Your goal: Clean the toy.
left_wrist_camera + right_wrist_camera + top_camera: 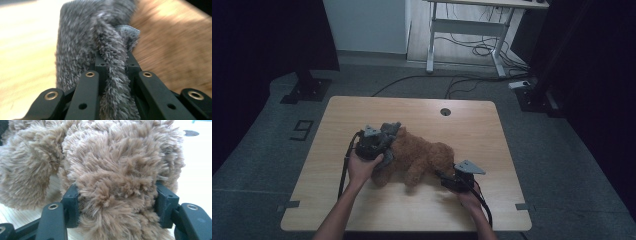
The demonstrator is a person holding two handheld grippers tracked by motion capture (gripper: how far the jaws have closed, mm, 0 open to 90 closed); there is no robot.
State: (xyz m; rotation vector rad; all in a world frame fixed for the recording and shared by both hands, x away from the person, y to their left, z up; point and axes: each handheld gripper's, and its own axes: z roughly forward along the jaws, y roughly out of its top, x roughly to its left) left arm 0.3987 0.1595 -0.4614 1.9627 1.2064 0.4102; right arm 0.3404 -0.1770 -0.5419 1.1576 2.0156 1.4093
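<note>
High view: brown teddy bear (419,159) lies on its side near the middle of the wooden table (472,125), a grey furry garment (388,134) bunched at its left end, touching the brown plush.

Left gripper (376,145) — clamped on a fold of that grey fabric. In the left gripper view the grey pile (110,75) runs up between the two black jaws, which stand nearly together; a stitched grey hem (127,31) shows just beyond, brown fur blurred at right.

Right gripper (451,180) — at the bear's right end, near the table's front edge. In the right gripper view its jaws stand wide on either side of a rounded plush part (117,192), both pressing into the fur. Which limb or part it is, I cannot tell. Looks like an anchoring hold while the other hand works the garment.

Risks, as I judge them:
- The grey pinch is thin and slippery; a sideways pull could slide the fold out of the jaws.
- Soft stuffing gives under the right jaws — a hard tug on the garment could drag the bear out of that hold or skid it across the table.
- The hem may snag on a limb and bunch.
- Trailing cable (345,170) runs beside the left forearm; it could catch.

Floor beyond holds a desk frame (467,30) and loose wires.
</note>
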